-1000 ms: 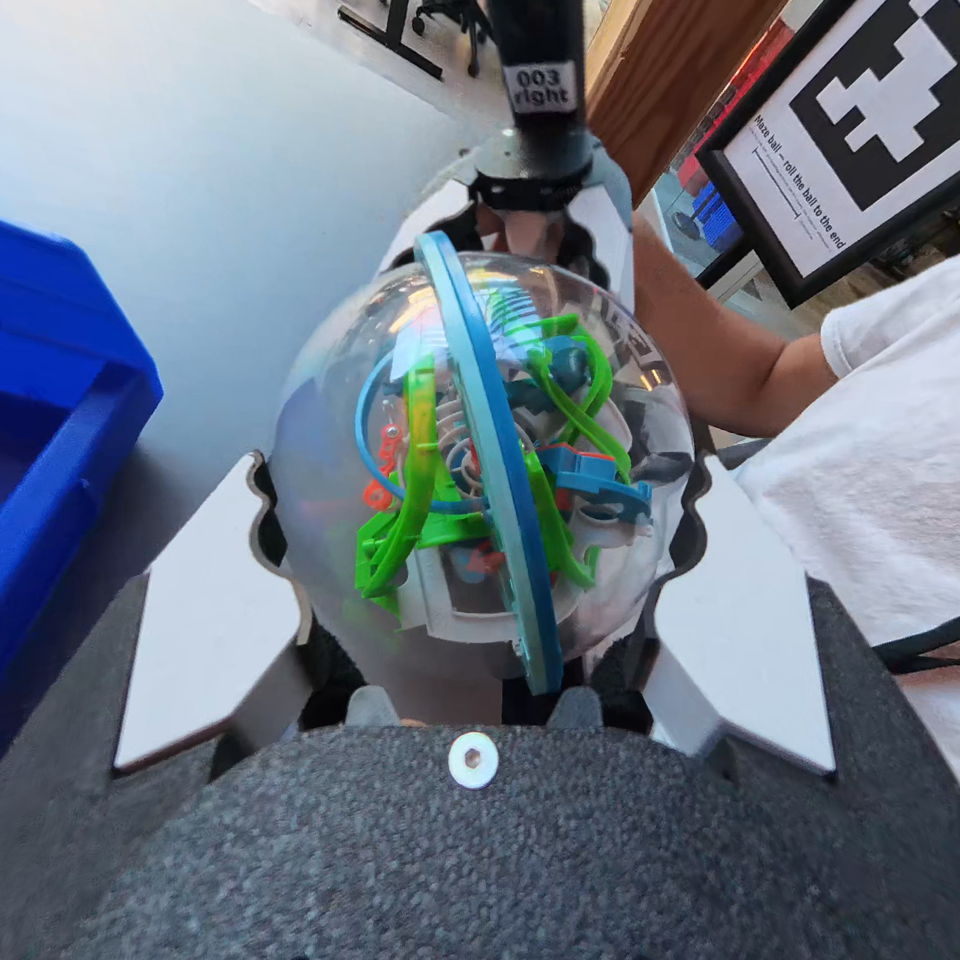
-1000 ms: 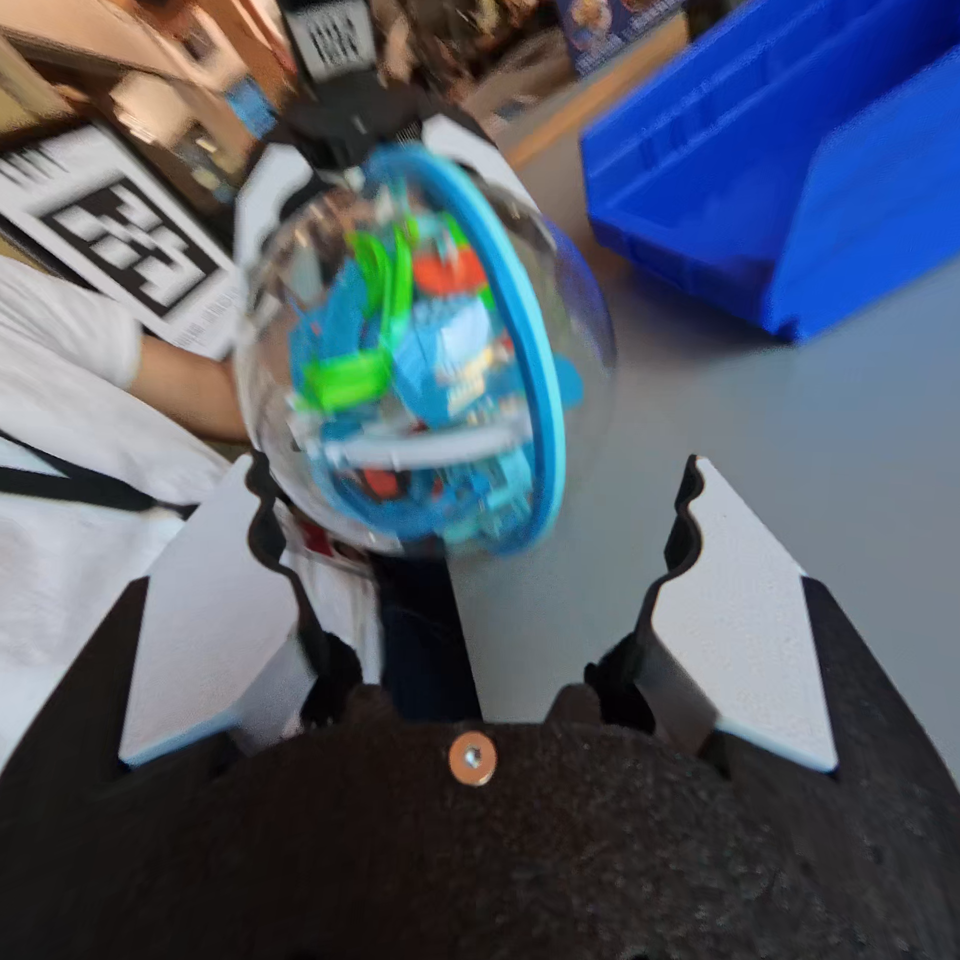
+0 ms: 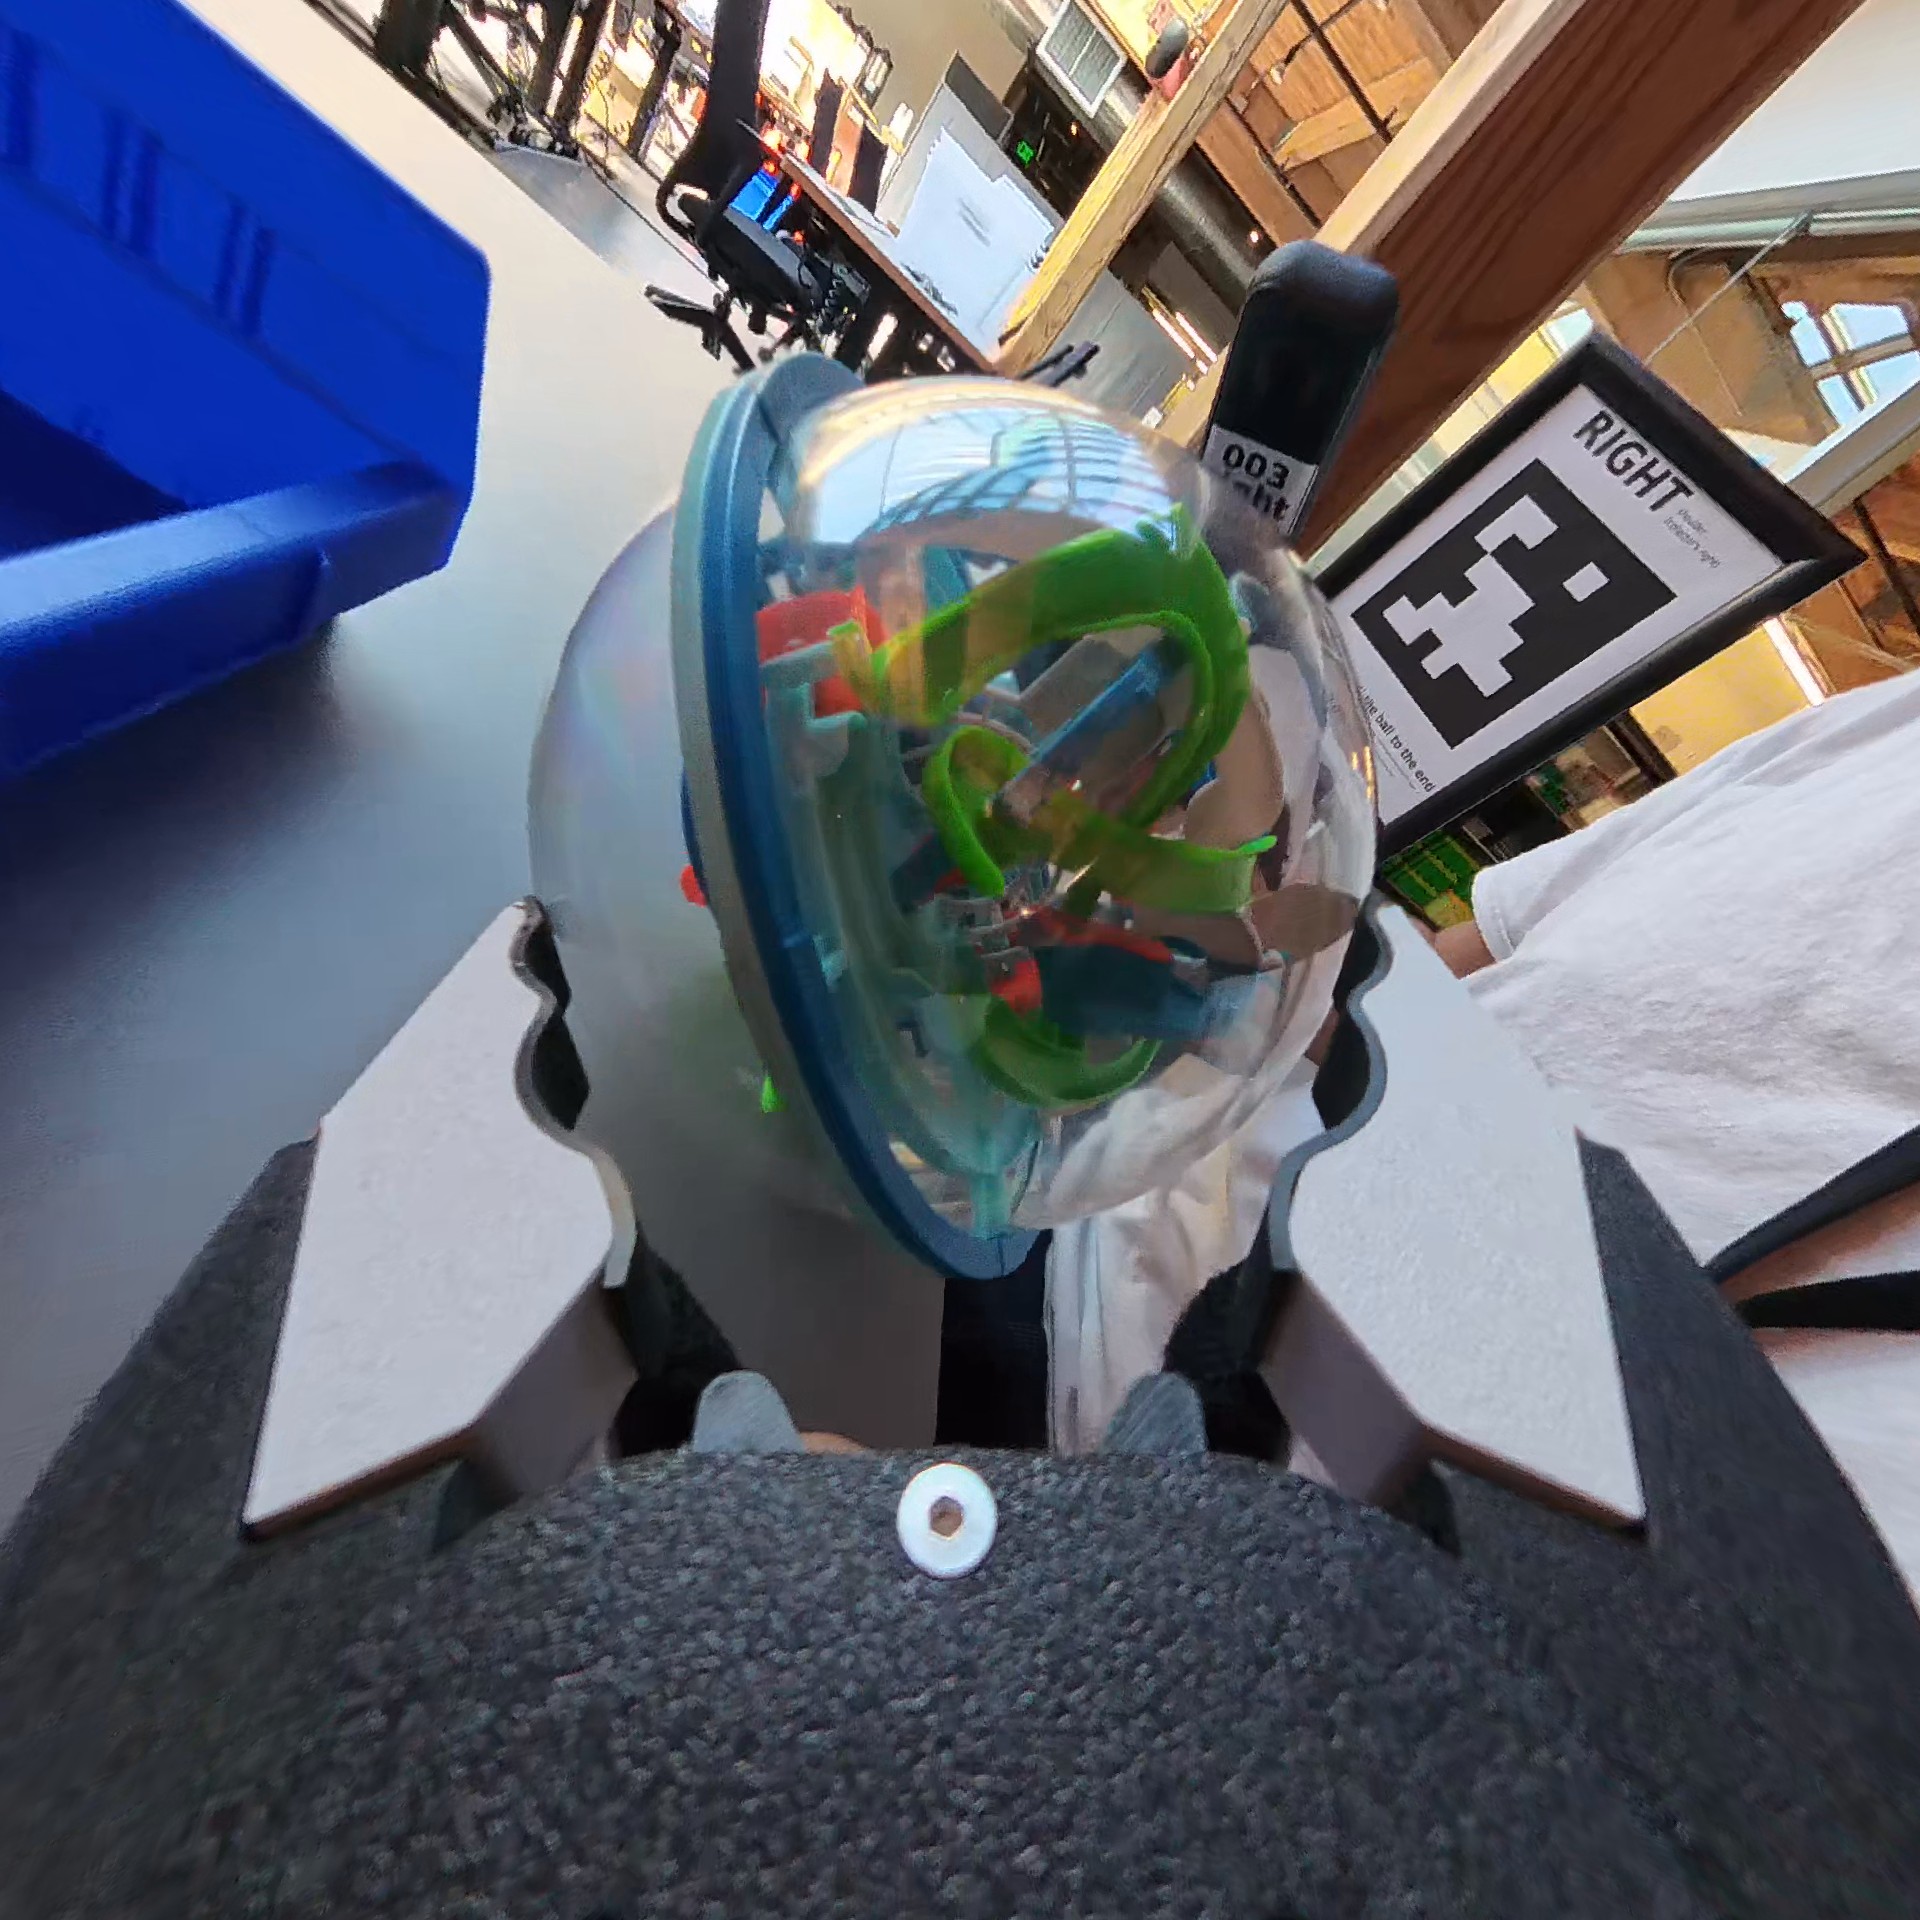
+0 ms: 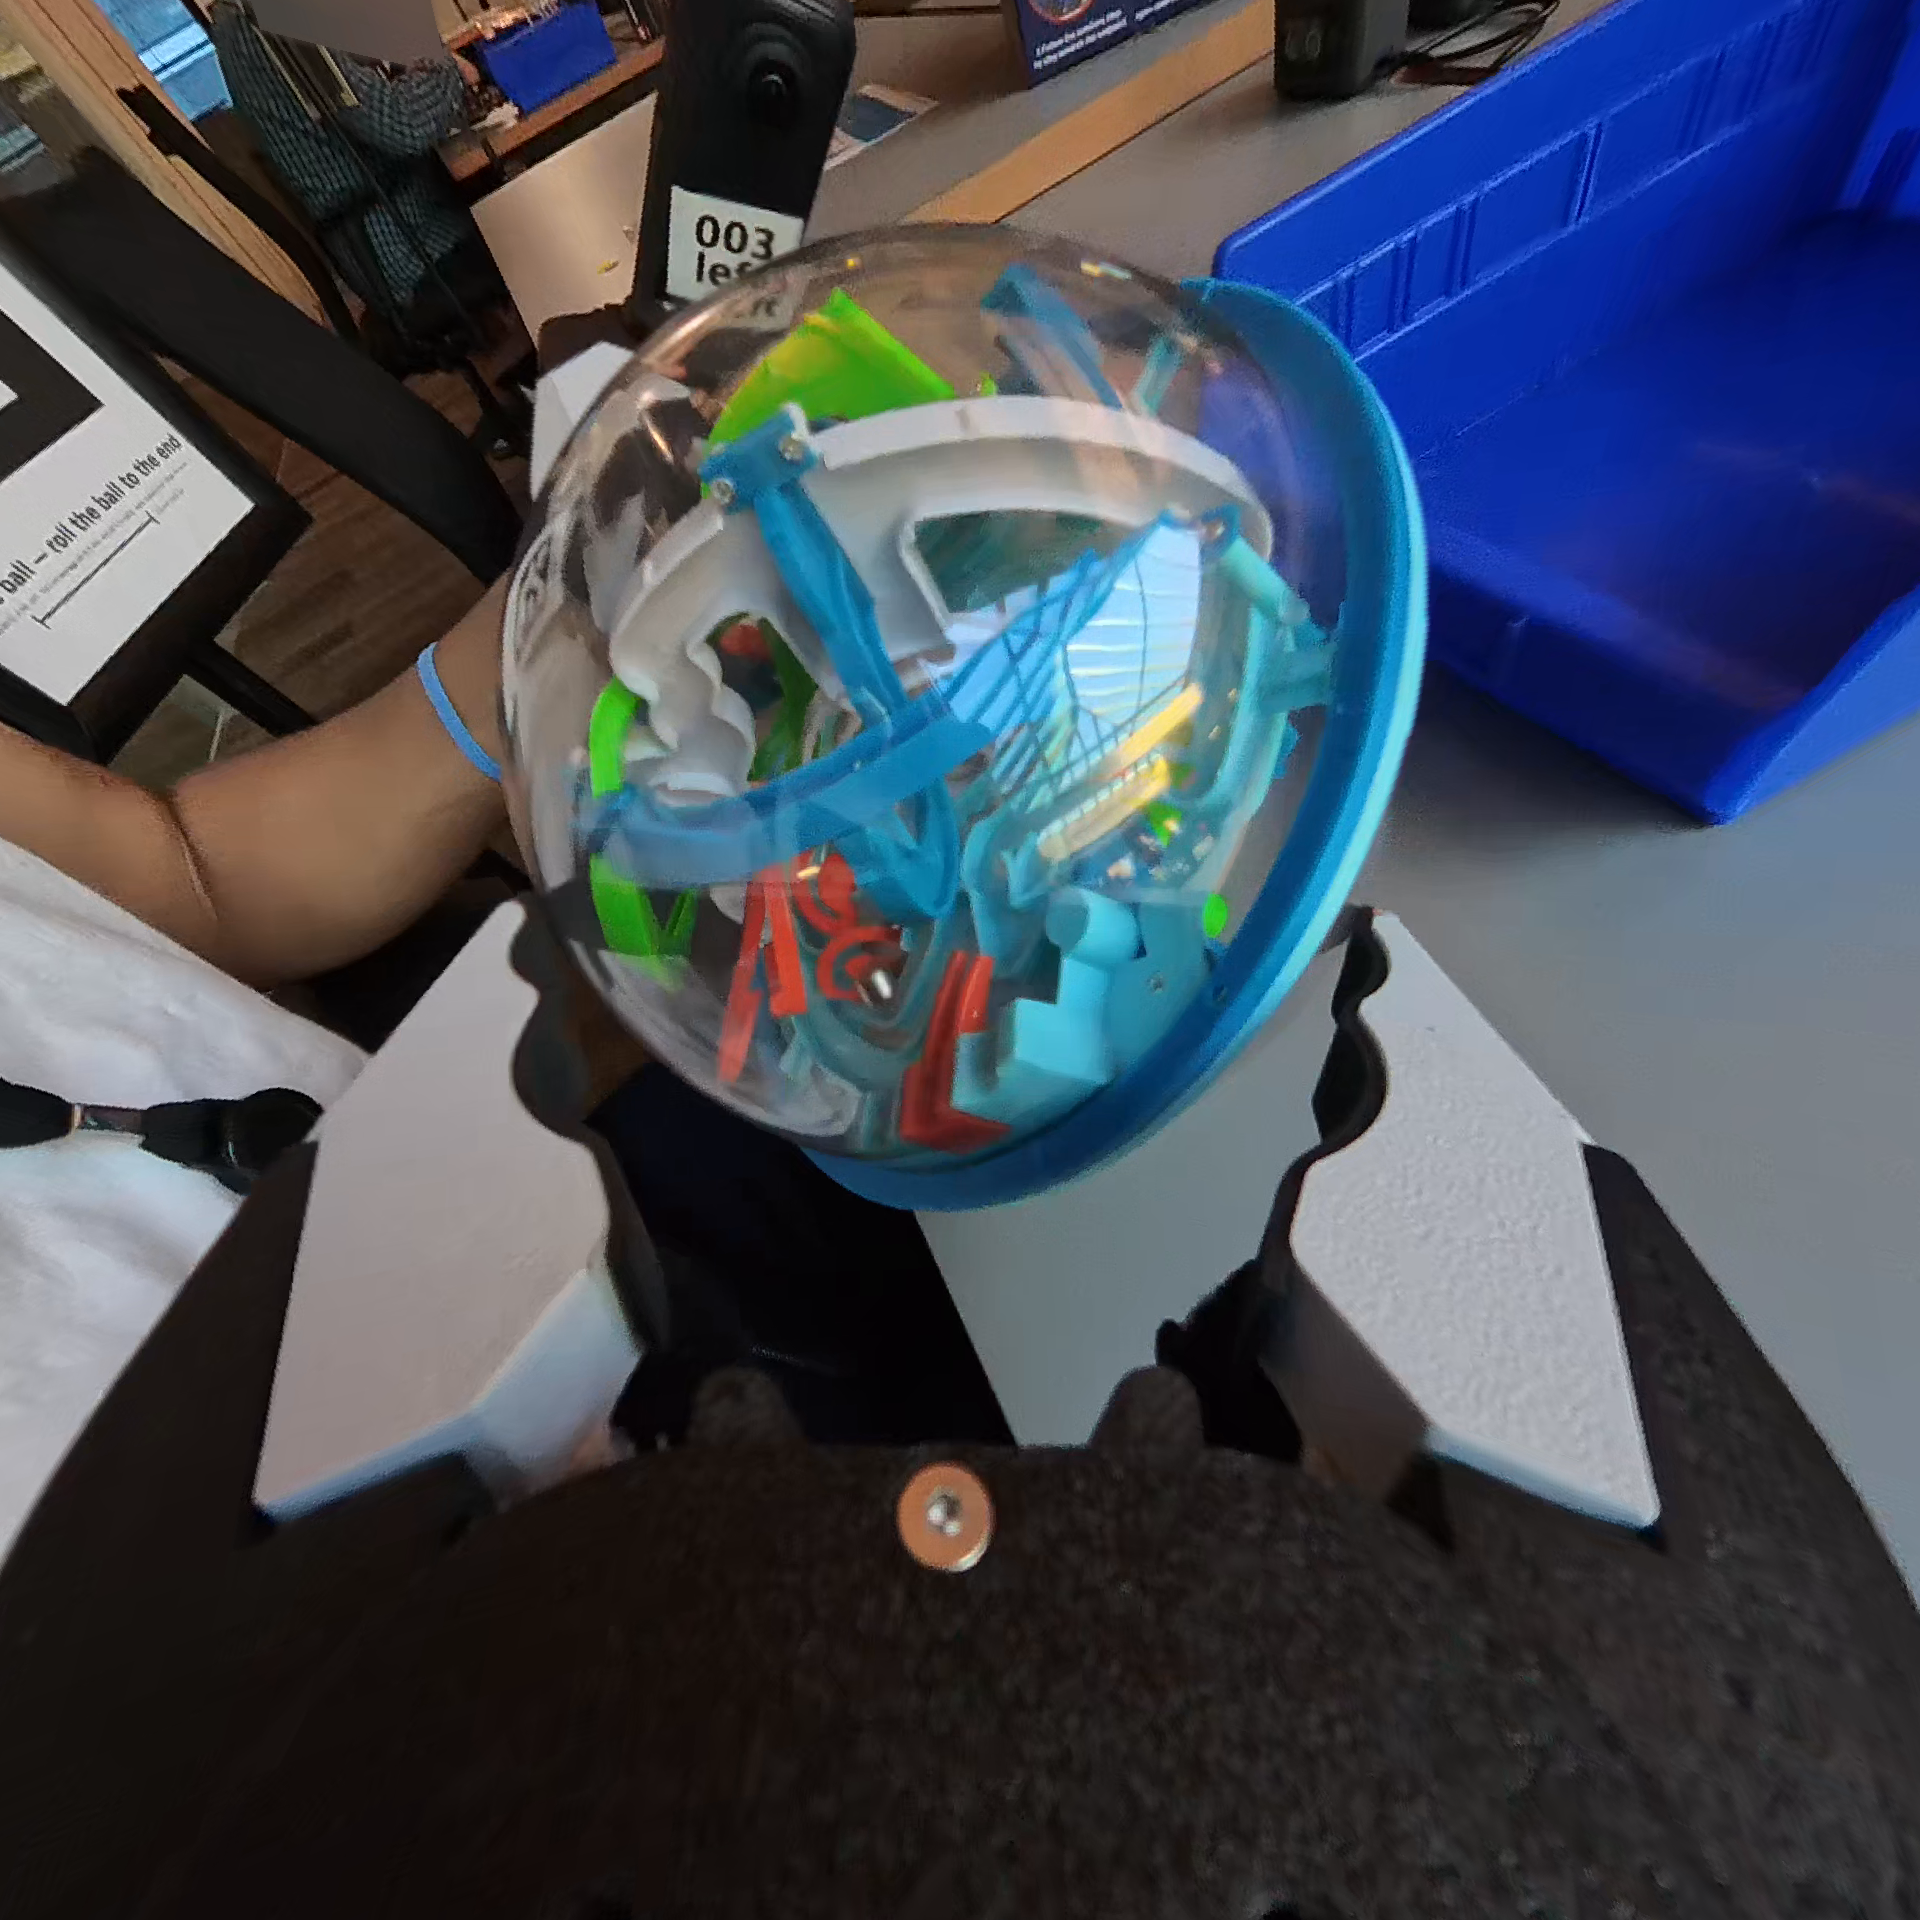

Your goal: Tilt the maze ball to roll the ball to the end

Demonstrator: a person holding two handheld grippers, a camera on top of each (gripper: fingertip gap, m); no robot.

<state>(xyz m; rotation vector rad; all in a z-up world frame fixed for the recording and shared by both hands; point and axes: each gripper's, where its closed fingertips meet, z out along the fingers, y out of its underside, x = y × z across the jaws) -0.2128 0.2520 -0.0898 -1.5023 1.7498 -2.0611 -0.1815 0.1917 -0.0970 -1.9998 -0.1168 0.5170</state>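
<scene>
Step in hand: tilting phase, judged. The maze ball (image 4: 956, 717) is lifted off the grey table (image 4: 1662, 1039) and held between the two grippers, one from each side, with its blue equator ring (image 3: 727, 831) running steeply up and down.

Maze ball, place: in the air over the table's near edge, in front of the person's white shirt (image 3: 1662, 935); the blue bin (image 4: 1662, 468) sits behind it on the table.

Left gripper (image 3: 945, 997): fingers spread wide with the clear shell filling the span. The right fingertip (image 3: 1351, 997) sits against the shell; the left fingertip (image 3: 540, 987) lies at its edge, and contact looks likely but is blurred there.

Right gripper (image 4: 945, 997): fingers equally wide. The left fingertip (image 4: 551, 997) meets the clear dome and the right fingertip (image 4: 1361, 987) sits at the blue ring. It appears to be gripping.

Small ball: a silvery bead (image 4: 878, 985) shows low in the sphere, by the red track pieces (image 4: 831, 945). Which stage of the route this is cannot be told.

Progress: judged unfinished, since the bead lies among mid-track parts and no end cup can be made out.

Next move calls for: a slow, small roll of both wrists together, keeping squeeze even so the smooth shell does not slip, and watching the bead so it stays on its rail.

Risk: the shell is slick and round, so uneven pressure could pop it out.
</scene>
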